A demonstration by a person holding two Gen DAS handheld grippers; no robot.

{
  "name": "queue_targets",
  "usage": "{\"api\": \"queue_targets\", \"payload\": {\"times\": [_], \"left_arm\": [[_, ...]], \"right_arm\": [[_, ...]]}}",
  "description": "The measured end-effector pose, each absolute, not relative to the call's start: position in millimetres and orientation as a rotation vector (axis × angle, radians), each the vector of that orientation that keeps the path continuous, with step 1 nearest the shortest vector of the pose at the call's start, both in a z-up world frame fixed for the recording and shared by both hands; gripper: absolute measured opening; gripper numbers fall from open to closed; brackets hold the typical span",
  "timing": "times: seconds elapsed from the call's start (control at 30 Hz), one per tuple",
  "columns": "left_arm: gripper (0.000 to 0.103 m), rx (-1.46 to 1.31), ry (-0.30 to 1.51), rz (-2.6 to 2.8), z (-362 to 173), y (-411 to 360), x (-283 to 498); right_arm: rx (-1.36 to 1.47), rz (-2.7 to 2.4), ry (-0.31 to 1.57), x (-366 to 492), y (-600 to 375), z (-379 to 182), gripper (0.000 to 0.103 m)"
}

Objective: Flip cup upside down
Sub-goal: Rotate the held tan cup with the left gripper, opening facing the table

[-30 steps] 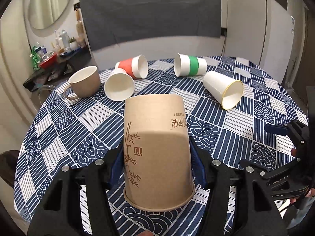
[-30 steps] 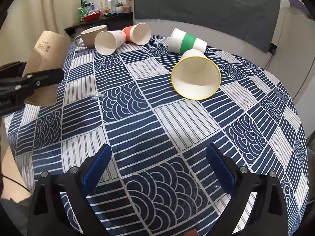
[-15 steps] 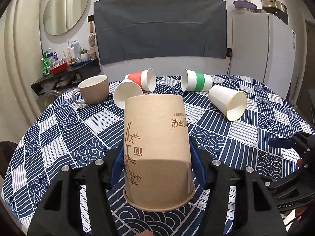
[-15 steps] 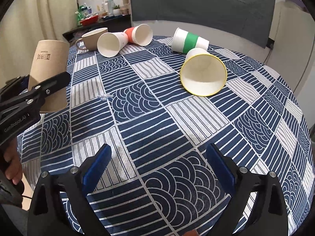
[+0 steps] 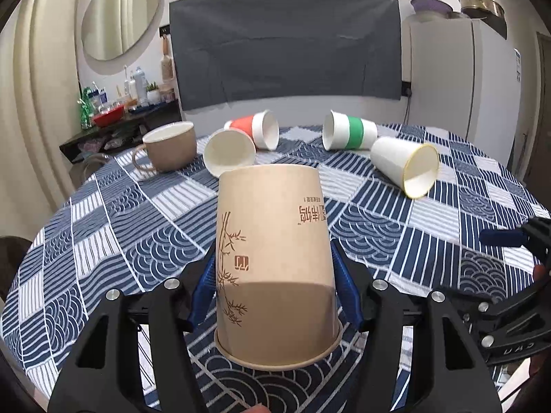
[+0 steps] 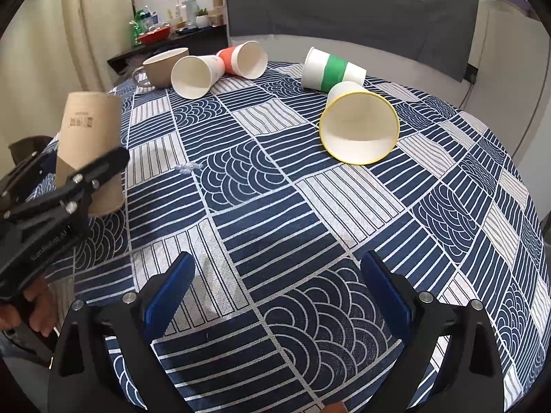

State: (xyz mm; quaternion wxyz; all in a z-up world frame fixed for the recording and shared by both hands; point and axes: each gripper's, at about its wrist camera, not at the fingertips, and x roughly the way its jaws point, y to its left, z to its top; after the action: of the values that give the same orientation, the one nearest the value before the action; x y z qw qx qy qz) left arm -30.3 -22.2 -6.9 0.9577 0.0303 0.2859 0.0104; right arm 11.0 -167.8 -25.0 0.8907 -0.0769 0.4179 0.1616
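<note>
My left gripper (image 5: 273, 285) is shut on a brown paper cup (image 5: 273, 254) with a bamboo print. The cup is upside down, rim downward, near the table's front left edge; whether its rim touches the cloth I cannot tell. The cup also shows in the right wrist view (image 6: 90, 144), held by the left gripper (image 6: 82, 179) at the far left. My right gripper (image 6: 275, 296) is open and empty above the near part of the table, and it shows at the right edge of the left wrist view (image 5: 506, 241).
On the blue-and-white patterned tablecloth (image 6: 275, 179) several cups lie on their sides: a yellow-rimmed white cup (image 6: 358, 127), a green-banded cup (image 6: 332, 70), a red cup (image 6: 242, 58) and a white cup (image 6: 198, 74). A brown mug (image 6: 163, 67) stands upright at the back left.
The left wrist view has tilted up, showing more of the room, with the brown cup still gripped. The right gripper has drawn back a little; the held cup looks larger in its view.
</note>
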Motion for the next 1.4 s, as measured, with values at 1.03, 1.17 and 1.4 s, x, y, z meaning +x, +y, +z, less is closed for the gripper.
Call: {"api": "queue_targets", "payload": {"times": [1.03,1.17,1.4], "left_arm": [[0.097,-0.003,0.983,-0.138,19.2,9.1,8.4],[0.089,0.017,1.132,-0.172,10.0,9.2,37.0],[0.059,0.040,1.331,-0.201,-8.3,6.1,62.5]], "right_arm": [[-0.191,0.312,0.861,-6.1,-165.4,-23.5,0.093],[-0.192,0.309,0.869,-3.0,-168.4,-27.0,0.093],[-0.173,0.308,0.884,7.2,-176.1,-31.4,0.093]]}}
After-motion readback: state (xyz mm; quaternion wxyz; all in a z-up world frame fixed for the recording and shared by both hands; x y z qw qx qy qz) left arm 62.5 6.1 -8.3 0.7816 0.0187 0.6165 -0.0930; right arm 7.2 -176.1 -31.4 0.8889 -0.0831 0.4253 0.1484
